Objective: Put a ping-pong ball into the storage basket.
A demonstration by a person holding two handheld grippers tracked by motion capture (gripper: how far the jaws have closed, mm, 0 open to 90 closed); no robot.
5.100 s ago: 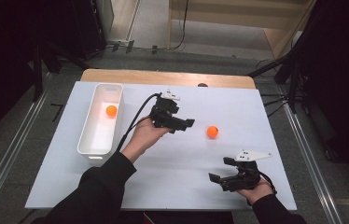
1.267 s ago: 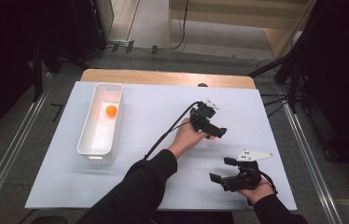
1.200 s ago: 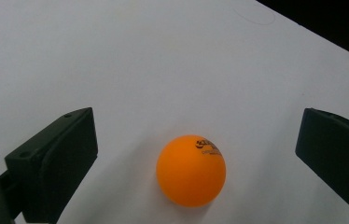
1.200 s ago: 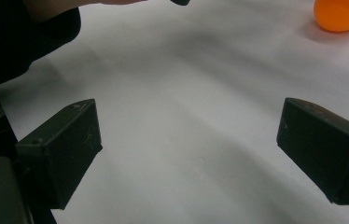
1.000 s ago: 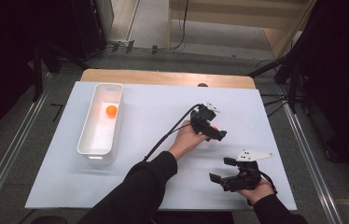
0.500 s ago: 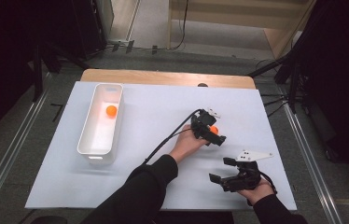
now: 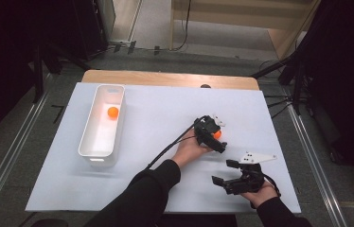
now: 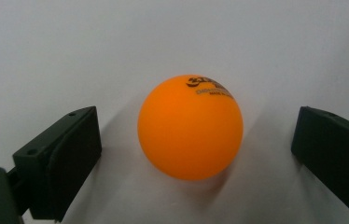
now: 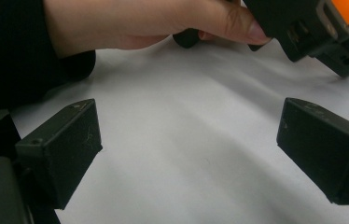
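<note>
An orange ball (image 8: 190, 127) with black print lies on the white table between the jaws of my left gripper (image 8: 196, 154), which stand wide apart and clear of it on both sides. From above, that ball (image 7: 217, 134) peeks out beside the left gripper (image 7: 215, 140) at the table's right middle. A second orange ball (image 7: 112, 112) rests inside the white bin (image 7: 91, 147) at the left. My right gripper (image 7: 223, 173) sits open near the front right edge, nothing between its jaws; its own view shows the left hand (image 9: 163, 21) and the left gripper (image 9: 303, 25) ahead.
The white sheet (image 7: 156, 113) covers the table, with a wooden strip (image 7: 165, 79) along the far edge. A black cable (image 7: 168, 149) trails from the left gripper back along the forearm. Dark stands and floor surround the table.
The left gripper came over from beside the bin to the right-hand ball, then dropped down so its open jaws straddle it. The right gripper has stayed still.
</note>
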